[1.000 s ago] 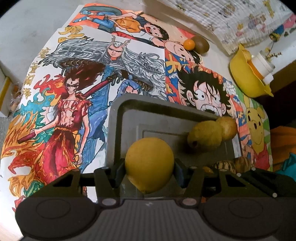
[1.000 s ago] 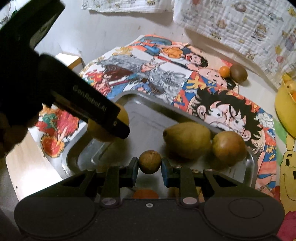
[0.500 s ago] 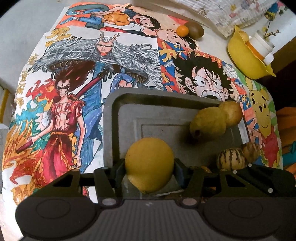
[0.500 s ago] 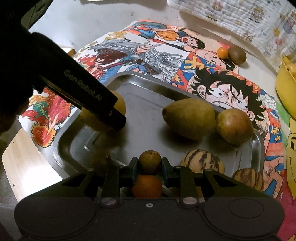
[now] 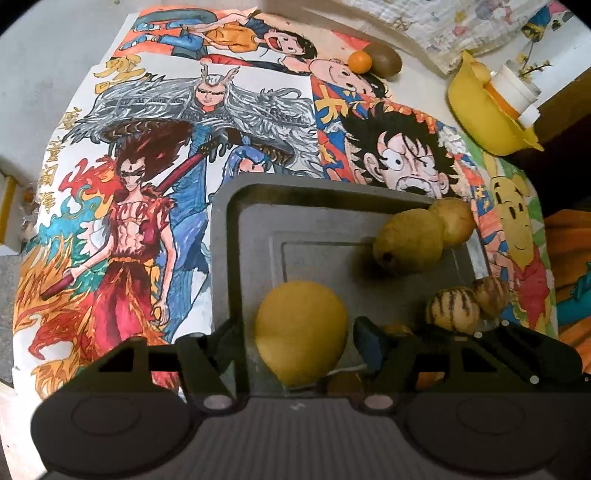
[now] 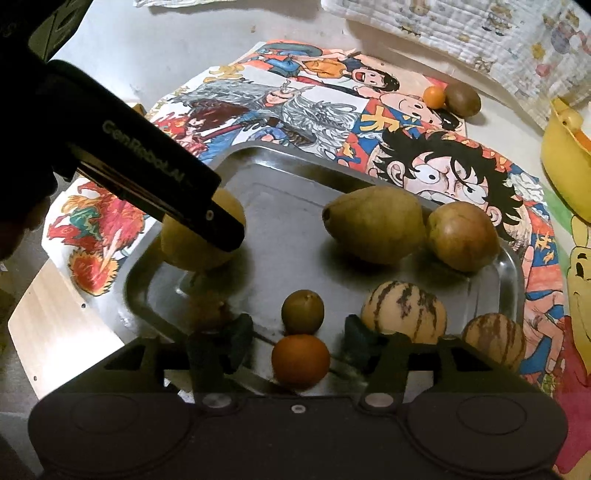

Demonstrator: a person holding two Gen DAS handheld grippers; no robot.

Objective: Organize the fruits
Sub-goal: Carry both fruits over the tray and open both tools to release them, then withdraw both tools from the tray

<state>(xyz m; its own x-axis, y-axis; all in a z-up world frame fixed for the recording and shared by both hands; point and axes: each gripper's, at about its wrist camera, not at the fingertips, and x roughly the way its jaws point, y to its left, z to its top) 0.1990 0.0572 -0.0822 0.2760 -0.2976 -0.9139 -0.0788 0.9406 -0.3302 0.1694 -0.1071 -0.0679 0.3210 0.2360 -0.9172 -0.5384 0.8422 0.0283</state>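
Between the spread fingers of the left gripper (image 5: 301, 341) sits a big yellow lemon (image 5: 301, 332); the jaws are opening, and a sliver of gap shows on either side, so the pads are off it and it rests on the metal tray (image 5: 225, 258). The right gripper (image 6: 299, 334) is opening too, with a small green-brown fruit (image 6: 303, 311) lying free on the tray floor between its fingertips and a little orange (image 6: 300, 360) touching it on the near side.

Only the right-hand camera shows the orange whole, along with the black body of the left gripper slanting down from the upper left onto the lemon. It also shows a pale wooden board (image 6: 55, 325) poking out under the poster at the left. From the left-hand camera the small fruit is only a dark lump by the right finger, but the yellow bowl (image 5: 480, 107) with a white-capped bottle in it shows fully there.

Both grippers tip steeply down at the tray.

Just right of the right gripper's fingers lie two striped melons (image 6: 404, 312), side by side. Beyond the fingers, a large pear (image 6: 373, 229) touches a rounder brownish one (image 6: 461, 236) near the tray's far right corner.

The tray stands on bright cartoon posters (image 5: 155, 155) spread over a pale table. At the posters' far edge, well apart from the tray, a second small orange (image 5: 360, 61) touches a kiwi (image 5: 384, 61). A printed quilted cloth (image 6: 461, 33) lies behind them.
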